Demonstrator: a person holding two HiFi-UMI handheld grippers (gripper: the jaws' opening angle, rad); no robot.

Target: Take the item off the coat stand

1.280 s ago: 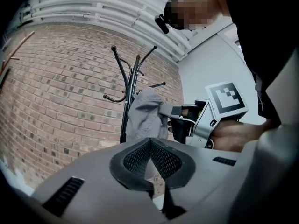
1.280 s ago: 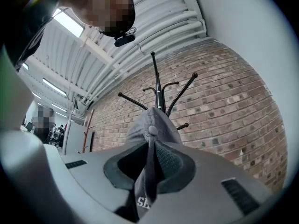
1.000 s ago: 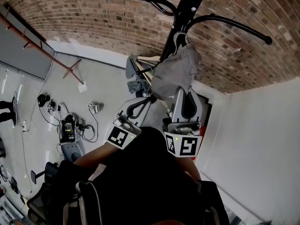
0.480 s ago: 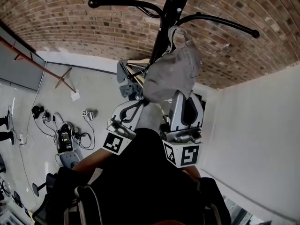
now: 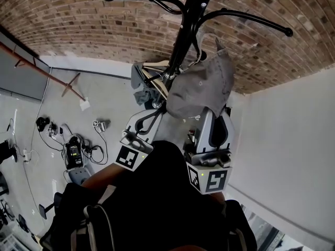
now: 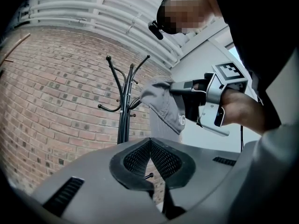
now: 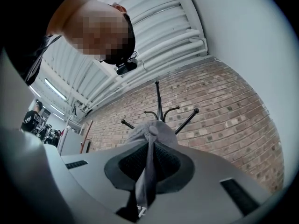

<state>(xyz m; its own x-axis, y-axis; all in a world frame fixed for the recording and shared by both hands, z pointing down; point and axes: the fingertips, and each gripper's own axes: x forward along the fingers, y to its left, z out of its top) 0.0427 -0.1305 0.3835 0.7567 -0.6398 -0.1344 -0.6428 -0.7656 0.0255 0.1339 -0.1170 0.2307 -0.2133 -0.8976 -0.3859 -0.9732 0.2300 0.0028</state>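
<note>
A grey cap (image 5: 201, 85) hangs just right of the black coat stand's pole (image 5: 183, 35), under its curved arms. My right gripper (image 5: 208, 113) reaches up from below and is shut on the cap's fabric. In the right gripper view the cloth (image 7: 148, 171) is pinched between the jaws, with the cap's crown (image 7: 150, 132) in front of the stand (image 7: 160, 104). The left gripper view shows the cap (image 6: 163, 101) to the right of the stand (image 6: 122, 106), apart from its upper hooks. My left gripper (image 5: 158, 109) is shut and holds nothing, low beside the pole.
Grey clothing (image 5: 142, 88) and a pale wooden piece (image 5: 157, 67) sit lower on the stand. A brick wall (image 5: 78, 20) is behind it and a white wall (image 5: 293, 140) is at the right. Cables and a device (image 5: 73, 150) lie on the floor at the left.
The cap and my right gripper have shifted right, away from the pole. The left gripper has stayed low beside the pole.
</note>
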